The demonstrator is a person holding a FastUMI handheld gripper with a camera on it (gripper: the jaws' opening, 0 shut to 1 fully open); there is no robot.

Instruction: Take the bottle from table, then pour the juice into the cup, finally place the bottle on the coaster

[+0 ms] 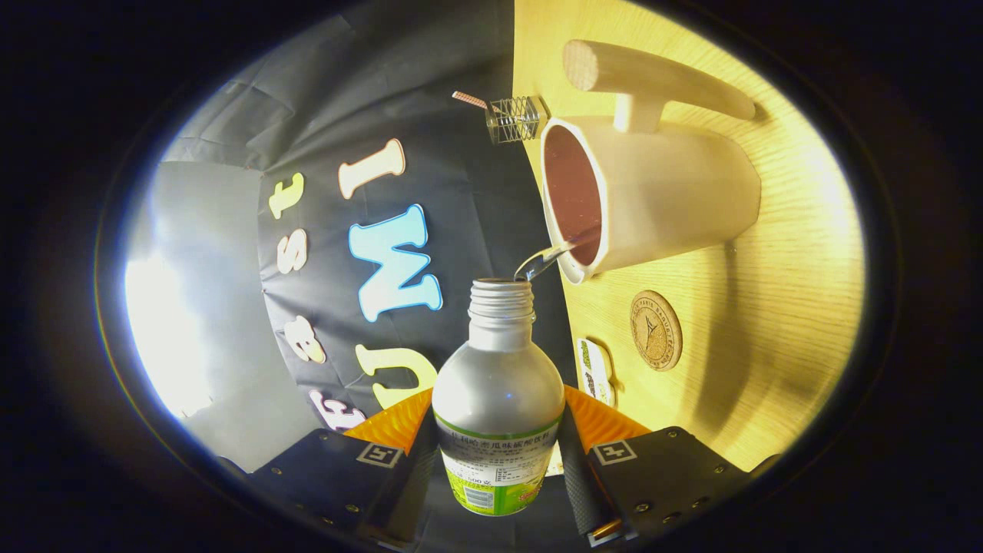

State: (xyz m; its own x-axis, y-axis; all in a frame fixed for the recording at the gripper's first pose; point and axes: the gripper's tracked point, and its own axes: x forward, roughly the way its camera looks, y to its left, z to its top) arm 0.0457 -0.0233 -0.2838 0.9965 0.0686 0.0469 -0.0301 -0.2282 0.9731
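Observation:
My gripper is shut on a clear plastic bottle with a green and white label, both fingers pressing its sides. The bottle is uncapped and tipped on its side toward the wooden table. A thin clear stream runs from its threaded mouth into a cream mug just beyond it. The mug has a dark reddish inside and a long wooden handle. A round cork coaster lies on the table beside the mug, ahead of the right finger.
A small wire-mesh holder with a stick in it stands behind the mug at the table's back edge. A small labelled object lies on the table close to the right finger. The black cloth wall hangs behind the table.

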